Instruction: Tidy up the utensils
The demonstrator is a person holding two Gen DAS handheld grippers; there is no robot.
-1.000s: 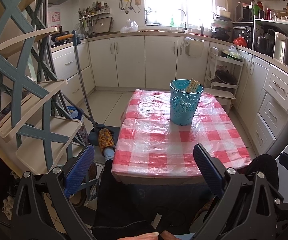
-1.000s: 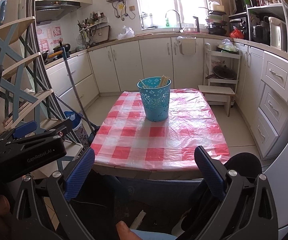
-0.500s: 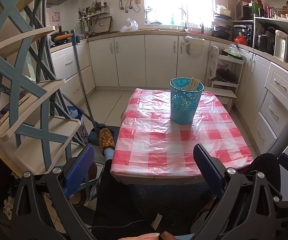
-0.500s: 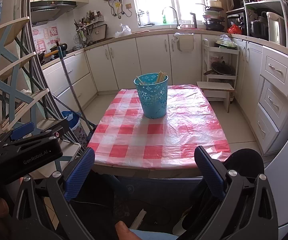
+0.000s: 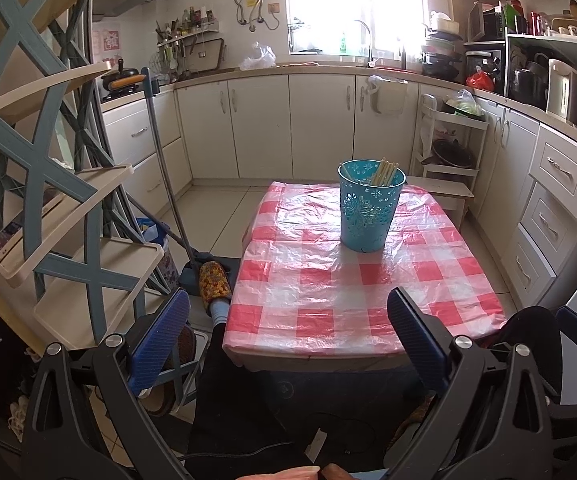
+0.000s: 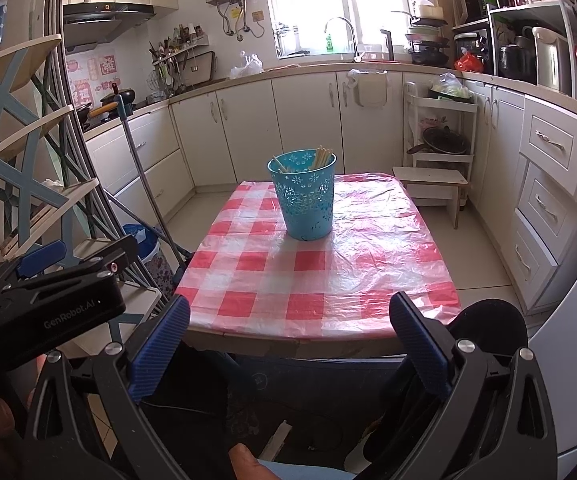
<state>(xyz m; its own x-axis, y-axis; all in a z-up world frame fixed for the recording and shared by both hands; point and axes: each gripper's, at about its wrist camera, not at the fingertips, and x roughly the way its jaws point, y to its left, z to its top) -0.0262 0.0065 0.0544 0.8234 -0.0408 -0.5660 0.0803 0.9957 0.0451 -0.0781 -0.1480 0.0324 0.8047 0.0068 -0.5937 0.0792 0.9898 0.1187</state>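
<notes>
Both tongs stand wide apart and grip nothing. On the left tongs the two blue ribbed pads splay out over the near edge of the desk, touching neither it nor anything else. The right tongs show the same spread, with their pads hanging in front of the desk's near edge and nothing between them. In the right wrist view the black body of the left tongs appears at the lower left, beside a blue and cream shelf rack.

A red and white checked plastic cloth covers the desk. Toward its far end stands a turquoise perforated bucket, upright, well apart from both tongs. Pale chopsticks lean inside it, their tips showing just above the rim on the right side; the right wrist view shows one more stick leaning on the bucket's left side.

A mop handle leans left of the desk, near a patterned slipper on the floor.
</notes>
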